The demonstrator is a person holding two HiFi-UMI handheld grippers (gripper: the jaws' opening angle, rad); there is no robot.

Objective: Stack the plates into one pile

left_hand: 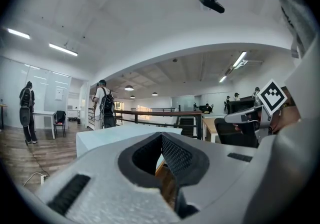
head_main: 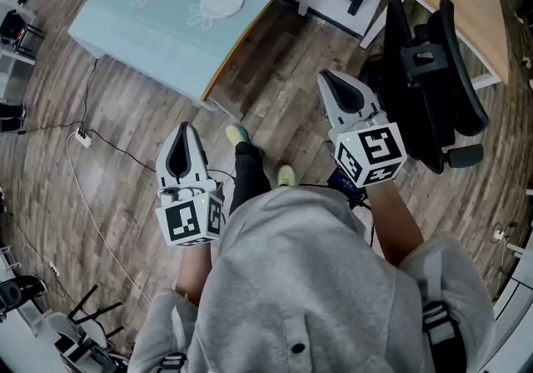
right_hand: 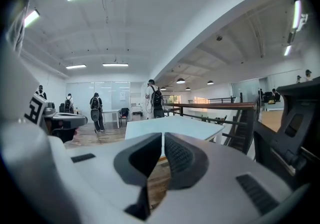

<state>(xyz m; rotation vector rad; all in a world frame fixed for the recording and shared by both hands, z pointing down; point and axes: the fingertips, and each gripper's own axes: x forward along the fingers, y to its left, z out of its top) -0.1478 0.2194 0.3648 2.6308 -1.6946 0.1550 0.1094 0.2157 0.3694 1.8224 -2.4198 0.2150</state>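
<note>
The plate [head_main: 222,2] lies flat on the pale table [head_main: 133,22], near the table's 3 o'clock edge in the head view. It reads as one white disc. From this height I cannot tell whether it is a single plate or several already piled. Being round, it has no long axis, so approach heading is free. From the left gripper [head_main: 185,130] the plate bears between 12 and 1 o'clock. From the right gripper [head_main: 333,80] it bears about 10 o'clock. Both stand well apart from it over the wooden floor [head_main: 125,113], and I judge neither clearly nearer. Each gripper's own view shows its jaws closed together with nothing between them, and the table ahead at 12 o'clock. An office chair [head_main: 433,88] stands just beside the right gripper at 3 o'clock.
</note>
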